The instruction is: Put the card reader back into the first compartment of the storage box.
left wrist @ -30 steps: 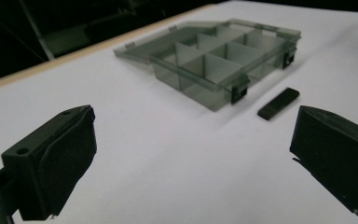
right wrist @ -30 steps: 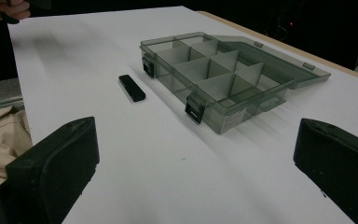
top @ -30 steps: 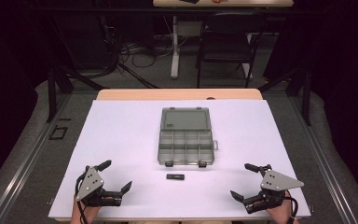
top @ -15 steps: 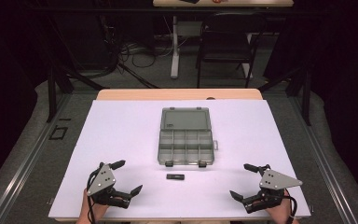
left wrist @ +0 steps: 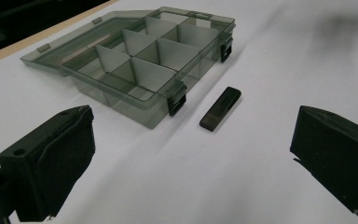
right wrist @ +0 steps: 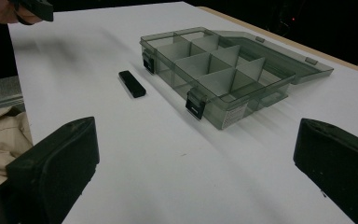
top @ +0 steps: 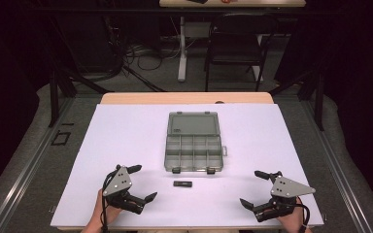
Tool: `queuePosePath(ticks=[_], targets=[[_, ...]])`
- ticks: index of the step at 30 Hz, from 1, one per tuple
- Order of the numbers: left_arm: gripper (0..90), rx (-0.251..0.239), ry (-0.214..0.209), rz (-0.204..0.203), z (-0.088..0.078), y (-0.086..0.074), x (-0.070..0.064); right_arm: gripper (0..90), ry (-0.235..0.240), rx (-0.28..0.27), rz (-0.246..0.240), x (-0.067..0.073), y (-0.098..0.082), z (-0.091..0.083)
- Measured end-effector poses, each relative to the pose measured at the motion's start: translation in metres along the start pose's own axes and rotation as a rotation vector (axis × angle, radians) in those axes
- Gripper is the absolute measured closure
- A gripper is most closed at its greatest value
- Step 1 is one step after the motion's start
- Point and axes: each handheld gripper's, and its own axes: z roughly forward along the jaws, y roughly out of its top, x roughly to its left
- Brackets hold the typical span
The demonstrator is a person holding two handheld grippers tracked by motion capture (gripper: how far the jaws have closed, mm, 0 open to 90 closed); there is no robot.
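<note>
Both tools [top: 138, 183] [top: 254, 189] gape empty over the white table [top: 126, 136]; dark room beyond.

We cannot read the label [right wrist: 235, 113] on the organizer box [top: 193, 147]: too small. Left gripper view: jaw bases cut off at the bottom edge. High view: both forearms cut off at the bottom edge.

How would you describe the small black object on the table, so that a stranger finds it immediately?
Start at the white table and find the open, smoke-grey compartment box in its middle. Just in front of the box's two black latches lies a small black bar. It is flat, solid and opaque, lying alone and touching nothing.
</note>
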Motion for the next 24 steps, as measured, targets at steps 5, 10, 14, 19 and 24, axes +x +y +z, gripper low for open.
queuePosePath(ticks=[5, 10, 14, 19, 24], targets=[[0.0, 0.004, -0.027, 0.009, 0.007, 0.002, 0.0, 0.0, 0.0, 0.004, -0.003, 0.0, 0.0, 0.0], [0.0, 0.017, -0.045, 0.02, 0.014, 0.005, -0.001, 0.0, 0.001, 0.004, 0.005, -0.001, 0.0, -0.001], [0.0, 0.014, -0.057, 0.03, 0.017, 0.007, -0.002, 0.0, 0.002, 0.004, -0.004, 0.0, 0.0, -0.002], [0.0, 0.003, -0.074, 0.031, 0.02, 0.008, 0.0, 0.0, 0.005, 0.009, 0.002, 0.0, -0.001, 0.0], [0.0, 0.012, -0.08, 0.037, 0.023, 0.01, -0.001, 0.0, 0.004, 0.01, 0.0, -0.001, -0.001, -0.001]])
